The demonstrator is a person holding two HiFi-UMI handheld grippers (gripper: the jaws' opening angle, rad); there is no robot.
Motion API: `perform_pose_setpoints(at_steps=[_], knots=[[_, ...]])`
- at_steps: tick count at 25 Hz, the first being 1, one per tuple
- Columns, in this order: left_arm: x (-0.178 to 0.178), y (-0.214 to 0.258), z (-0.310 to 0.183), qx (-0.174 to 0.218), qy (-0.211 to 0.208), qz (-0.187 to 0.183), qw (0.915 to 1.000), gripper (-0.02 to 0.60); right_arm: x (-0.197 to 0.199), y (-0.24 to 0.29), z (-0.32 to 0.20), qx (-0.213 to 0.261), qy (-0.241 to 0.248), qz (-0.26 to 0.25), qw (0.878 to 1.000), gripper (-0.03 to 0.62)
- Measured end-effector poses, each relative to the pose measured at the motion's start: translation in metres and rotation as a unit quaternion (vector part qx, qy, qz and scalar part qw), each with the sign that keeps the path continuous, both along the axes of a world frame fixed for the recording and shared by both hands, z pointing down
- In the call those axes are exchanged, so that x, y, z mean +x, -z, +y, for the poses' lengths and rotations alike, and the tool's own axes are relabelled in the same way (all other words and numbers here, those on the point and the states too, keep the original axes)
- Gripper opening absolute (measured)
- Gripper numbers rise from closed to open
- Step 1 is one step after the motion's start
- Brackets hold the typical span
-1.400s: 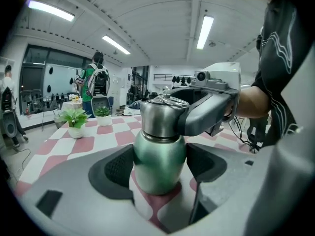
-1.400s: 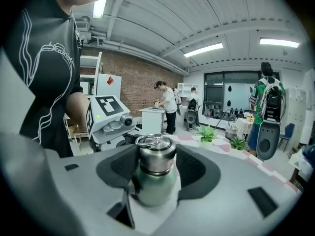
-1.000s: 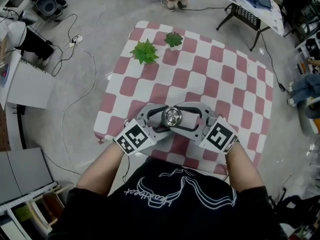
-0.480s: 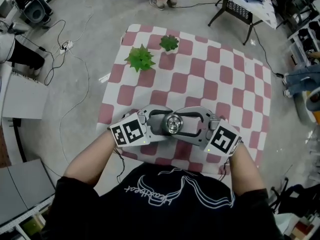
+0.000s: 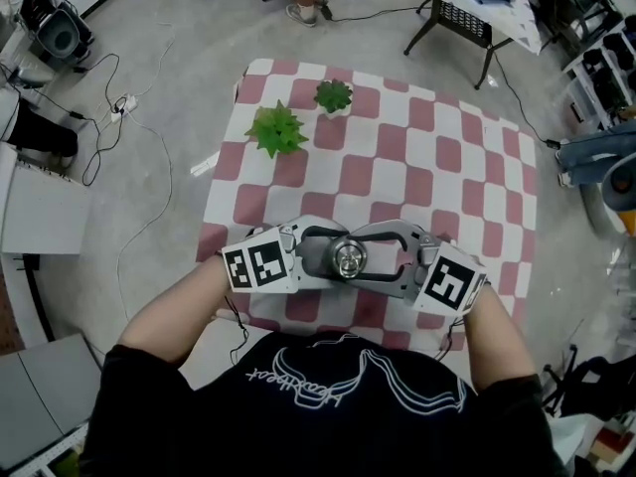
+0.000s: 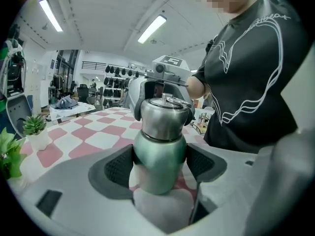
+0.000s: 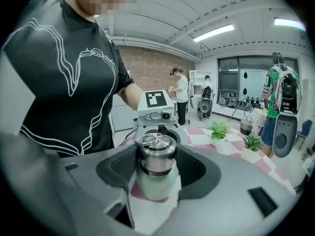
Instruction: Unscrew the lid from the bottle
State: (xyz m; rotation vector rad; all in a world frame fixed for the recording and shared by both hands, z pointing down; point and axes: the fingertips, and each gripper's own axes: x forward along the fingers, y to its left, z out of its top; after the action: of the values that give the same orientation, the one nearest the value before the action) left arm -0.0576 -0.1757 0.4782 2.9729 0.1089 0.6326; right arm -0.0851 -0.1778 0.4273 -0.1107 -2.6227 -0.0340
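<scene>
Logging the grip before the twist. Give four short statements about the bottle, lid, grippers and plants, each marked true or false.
1. The left gripper clamps the bottle by its green body. True.
2. The right gripper is closed on the steel lid. True.
3. The lid is off the bottle. False: it sits on the bottle's top.
4. Three plants are in view. False: two potted plants stand on the checked cloth.

On the red-and-white checked table [image 5: 467, 182]: two green potted plants, the larger plant [image 5: 276, 130] and the smaller plant [image 5: 333, 95]; one pale green metal bottle [image 6: 158, 149]; one silver steel lid [image 7: 156, 155]; two grey grippers, left gripper [image 6: 161, 164] and right gripper [image 7: 157, 168].
</scene>
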Motion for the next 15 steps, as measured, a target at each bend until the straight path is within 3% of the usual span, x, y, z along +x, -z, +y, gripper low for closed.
perform_pose_setpoints(at_steps=[7,15], knots=[[0.000,0.000,0.001,0.005,0.015,0.008,0.9998,0.342,0.001,0.000,0.001,0.004,-0.021,-0.005,1.000,0.251],[0.003,0.001,0.000,0.008,0.104,0.009,0.9945,0.342,0.009,0.014,-0.002,0.004,-0.089,-0.061,0.994,0.315]])
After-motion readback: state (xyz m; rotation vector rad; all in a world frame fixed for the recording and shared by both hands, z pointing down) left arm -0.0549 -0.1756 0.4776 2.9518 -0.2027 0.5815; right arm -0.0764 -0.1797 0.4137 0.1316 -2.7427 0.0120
